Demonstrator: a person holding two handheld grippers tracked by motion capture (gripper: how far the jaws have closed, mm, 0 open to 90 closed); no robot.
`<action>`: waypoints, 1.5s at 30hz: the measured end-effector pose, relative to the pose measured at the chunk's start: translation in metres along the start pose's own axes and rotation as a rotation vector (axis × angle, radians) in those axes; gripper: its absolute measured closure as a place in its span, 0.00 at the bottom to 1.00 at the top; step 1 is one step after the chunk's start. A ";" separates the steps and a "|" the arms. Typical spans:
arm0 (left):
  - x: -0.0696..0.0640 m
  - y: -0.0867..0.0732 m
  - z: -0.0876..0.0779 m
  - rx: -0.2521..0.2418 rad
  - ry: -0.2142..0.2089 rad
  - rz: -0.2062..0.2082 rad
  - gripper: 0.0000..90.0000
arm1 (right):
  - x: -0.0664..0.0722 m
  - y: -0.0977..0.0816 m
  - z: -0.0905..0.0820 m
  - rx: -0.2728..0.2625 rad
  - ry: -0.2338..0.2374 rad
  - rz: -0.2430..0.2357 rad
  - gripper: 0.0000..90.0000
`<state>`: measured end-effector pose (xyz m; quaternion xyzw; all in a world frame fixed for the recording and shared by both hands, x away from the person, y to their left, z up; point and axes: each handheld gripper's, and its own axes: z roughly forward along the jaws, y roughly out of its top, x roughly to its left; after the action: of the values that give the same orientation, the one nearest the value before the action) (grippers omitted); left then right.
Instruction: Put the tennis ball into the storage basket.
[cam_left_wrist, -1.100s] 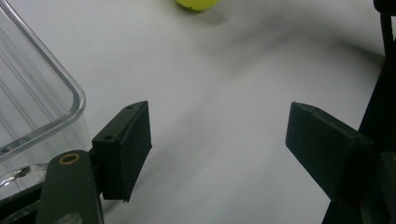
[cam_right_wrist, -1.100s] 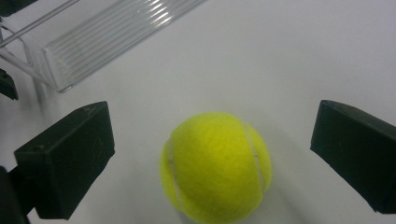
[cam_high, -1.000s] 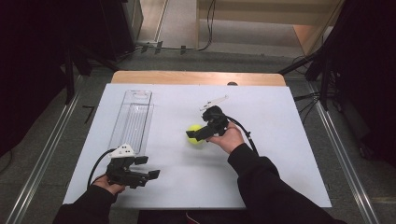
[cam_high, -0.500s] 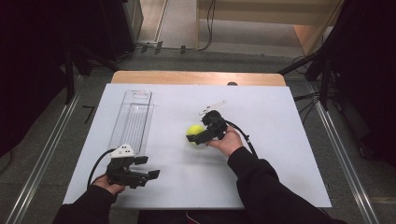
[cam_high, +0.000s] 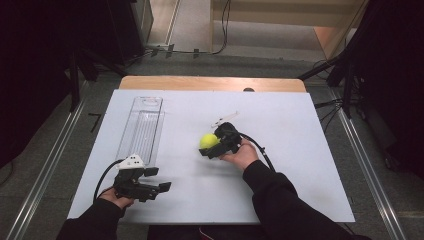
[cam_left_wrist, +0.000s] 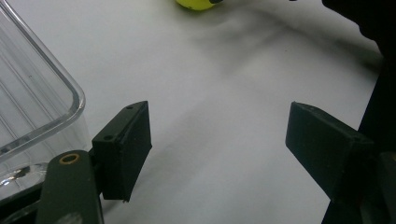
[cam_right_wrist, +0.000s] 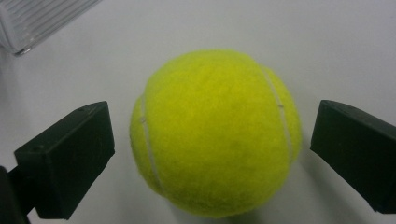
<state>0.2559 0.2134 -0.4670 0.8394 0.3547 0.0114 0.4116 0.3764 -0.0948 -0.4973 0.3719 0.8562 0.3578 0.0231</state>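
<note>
A yellow-green tennis ball (cam_high: 207, 140) rests on the white table top (cam_high: 290, 185) near its middle. My right gripper (cam_high: 210, 145) is open and straddles it from the right. In the right gripper view the ball (cam_right_wrist: 215, 133) sits between the two black jaws of the right gripper (cam_right_wrist: 210, 140), with a small gap on each side. My left gripper (cam_high: 159, 179) is open with nothing in it near the front left, jaws pointing right. In the left gripper view the left gripper (cam_left_wrist: 217, 140) faces bare table, and the ball (cam_left_wrist: 194, 3) peeks in at the top edge.
A long clear plastic container (cam_high: 142, 127) lies on the left half of the table, its near corner (cam_left_wrist: 32, 93) just beside my left jaw. A small white strip (cam_high: 224, 119) lies behind the right gripper. Dark floor and metal rails flank the table.
The right gripper has edged slightly forward around the ball. The ball and the left gripper have stayed in place.
</note>
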 end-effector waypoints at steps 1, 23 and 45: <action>0.000 0.000 0.000 0.000 0.000 -0.001 0.26 | 0.000 0.000 0.000 0.000 0.001 0.000 0.00; 0.000 0.000 0.000 -0.001 0.000 -0.001 0.26 | -0.001 -0.004 0.005 0.000 -0.019 0.006 0.09; 0.000 0.000 0.000 -0.003 0.001 -0.002 0.26 | 0.003 -0.003 0.001 -0.009 -0.031 -0.073 0.26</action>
<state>0.2558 0.2137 -0.4671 0.8385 0.3558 0.0117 0.4126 0.3733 -0.0935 -0.4994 0.3457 0.8673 0.3546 0.0513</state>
